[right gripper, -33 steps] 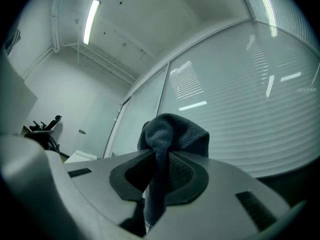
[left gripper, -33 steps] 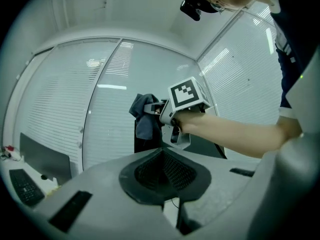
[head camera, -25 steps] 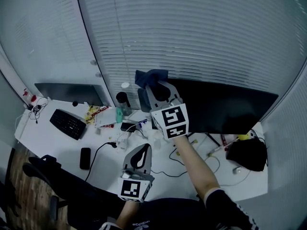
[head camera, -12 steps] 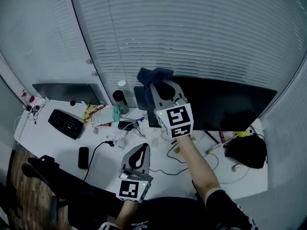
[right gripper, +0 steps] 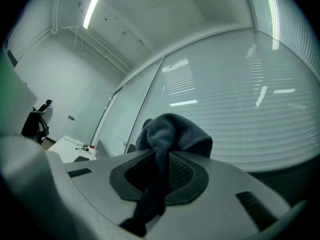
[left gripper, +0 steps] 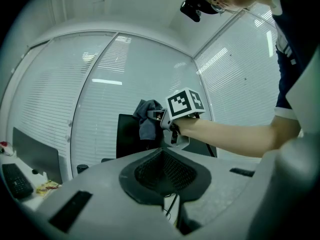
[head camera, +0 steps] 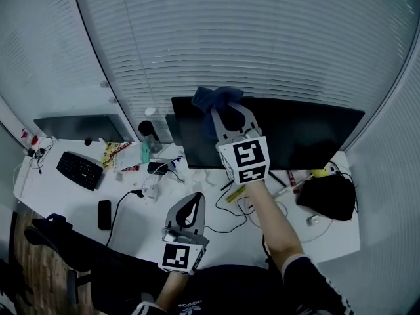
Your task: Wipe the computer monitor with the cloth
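Observation:
A wide black monitor (head camera: 295, 133) stands on the white desk (head camera: 131, 218) in the head view. My right gripper (head camera: 218, 110) is raised in front of its upper left part, shut on a dark blue cloth (head camera: 213, 98) that bunches at the top edge of the screen. The right gripper view shows that cloth (right gripper: 170, 134) pinched between the jaws and hanging down. My left gripper (head camera: 189, 210) hangs low near my body, shut with nothing in it. The left gripper view looks up at the right gripper (left gripper: 156, 119), the cloth (left gripper: 146, 119) and the monitor (left gripper: 127, 136).
A second monitor (head camera: 79, 126), a keyboard (head camera: 79, 169), a phone (head camera: 104, 214), a dark bottle (head camera: 149, 134), snack packets, cables and a black bag (head camera: 330, 197) crowd the desk. Window blinds rise right behind the monitors. A chair (head camera: 52, 235) stands at the lower left.
The right gripper and cloth have shifted right along the monitor's top edge, from its left corner onto the screen. The head view has swung right. The left gripper has held still.

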Available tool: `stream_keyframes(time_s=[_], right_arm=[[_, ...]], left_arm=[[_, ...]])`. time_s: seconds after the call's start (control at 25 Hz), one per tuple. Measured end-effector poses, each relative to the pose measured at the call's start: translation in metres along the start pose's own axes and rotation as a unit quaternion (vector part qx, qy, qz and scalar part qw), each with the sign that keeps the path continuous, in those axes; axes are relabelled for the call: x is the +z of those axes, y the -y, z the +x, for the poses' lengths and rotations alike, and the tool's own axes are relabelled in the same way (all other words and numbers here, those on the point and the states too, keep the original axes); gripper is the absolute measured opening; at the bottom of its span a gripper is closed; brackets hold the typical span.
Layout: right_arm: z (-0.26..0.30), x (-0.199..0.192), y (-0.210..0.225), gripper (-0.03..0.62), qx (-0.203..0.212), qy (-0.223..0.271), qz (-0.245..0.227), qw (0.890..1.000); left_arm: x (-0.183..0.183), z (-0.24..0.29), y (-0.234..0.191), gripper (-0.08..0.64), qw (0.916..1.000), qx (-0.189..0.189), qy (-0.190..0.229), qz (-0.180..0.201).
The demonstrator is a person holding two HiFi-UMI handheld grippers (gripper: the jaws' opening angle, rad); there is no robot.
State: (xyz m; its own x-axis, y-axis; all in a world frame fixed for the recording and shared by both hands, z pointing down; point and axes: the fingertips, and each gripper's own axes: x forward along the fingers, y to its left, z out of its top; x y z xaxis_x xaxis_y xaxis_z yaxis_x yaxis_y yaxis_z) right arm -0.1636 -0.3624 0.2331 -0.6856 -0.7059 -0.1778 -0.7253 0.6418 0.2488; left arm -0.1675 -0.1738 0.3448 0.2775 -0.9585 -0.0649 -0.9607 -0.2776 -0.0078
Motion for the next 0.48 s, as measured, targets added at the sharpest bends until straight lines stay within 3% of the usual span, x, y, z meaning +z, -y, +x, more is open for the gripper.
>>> stream_keyframes(time_s=[0.48], right_arm=[[-0.05, -0.01, 0.075, 0.044, -0.05, -0.018, -0.011, 0.999]], left_arm=[[0.0, 0.02, 0.047, 0.006, 0.9997, -0.024, 0.004, -0.009]])
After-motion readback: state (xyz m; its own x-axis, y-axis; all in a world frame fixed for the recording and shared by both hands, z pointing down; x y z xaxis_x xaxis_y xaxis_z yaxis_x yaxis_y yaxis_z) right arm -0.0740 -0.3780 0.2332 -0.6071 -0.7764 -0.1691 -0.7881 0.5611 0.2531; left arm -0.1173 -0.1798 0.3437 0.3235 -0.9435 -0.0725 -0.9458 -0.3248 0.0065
